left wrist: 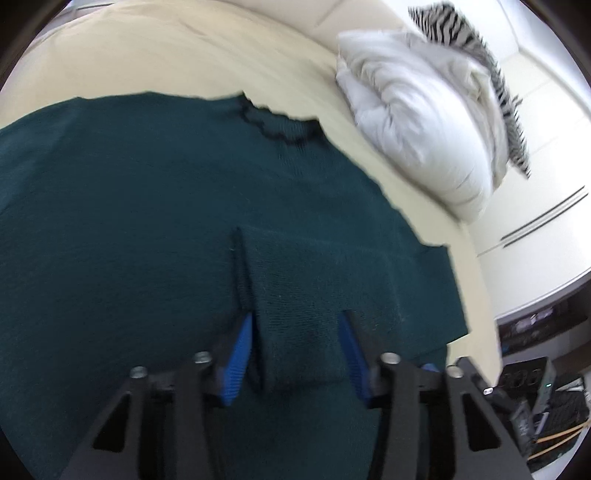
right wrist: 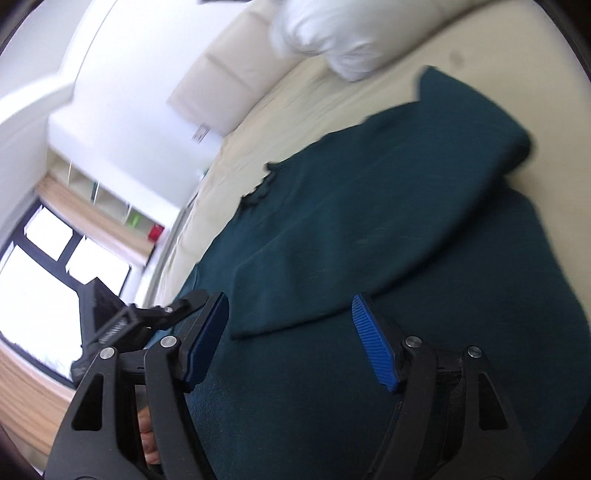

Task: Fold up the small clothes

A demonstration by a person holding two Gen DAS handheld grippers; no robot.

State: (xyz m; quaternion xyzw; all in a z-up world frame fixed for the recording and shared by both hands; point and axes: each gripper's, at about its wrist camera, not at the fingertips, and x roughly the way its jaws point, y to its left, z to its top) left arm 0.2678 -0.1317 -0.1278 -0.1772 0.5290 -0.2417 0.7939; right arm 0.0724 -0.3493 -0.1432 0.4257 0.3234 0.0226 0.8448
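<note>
Lying spread over a cream bed (left wrist: pixel 184 48), a dark green sweater (left wrist: pixel 129 221) fills the lower and middle part of the left wrist view, its ruffled neckline (left wrist: pixel 280 125) near the upper centre of the frame. At the bottom of that view the left gripper (left wrist: pixel 295 350) has its blue pads (left wrist: pixel 238 363) set apart with a folded strip of the sweater's knit running up between them — whether the pads actually press the cloth cannot be told from this angle, since a gap shows beside each pad. A white pillow (left wrist: pixel 413 129) sits at the upper right on the bed, with a zebra-striped cloth (left wrist: pixel 480 62) just behind it, and white cabinet doors (left wrist: pixel 535 221) stand further right. In the right wrist view the sweater (right wrist: pixel 369 221) runs from the bottom of the frame toward the upper right, one sleeve (right wrist: pixel 424 177) folded across the body toward the lower left. The right gripper (right wrist: pixel 291 332) is spread wide above the cloth, holding nothing, the sleeve's cuff end lying between its blue pads (right wrist: pixel 375 343). At the left of that frame are a bright window (right wrist: pixel 55 277) and the pillow (right wrist: pixel 332 33) near the top — both blurred.
</note>
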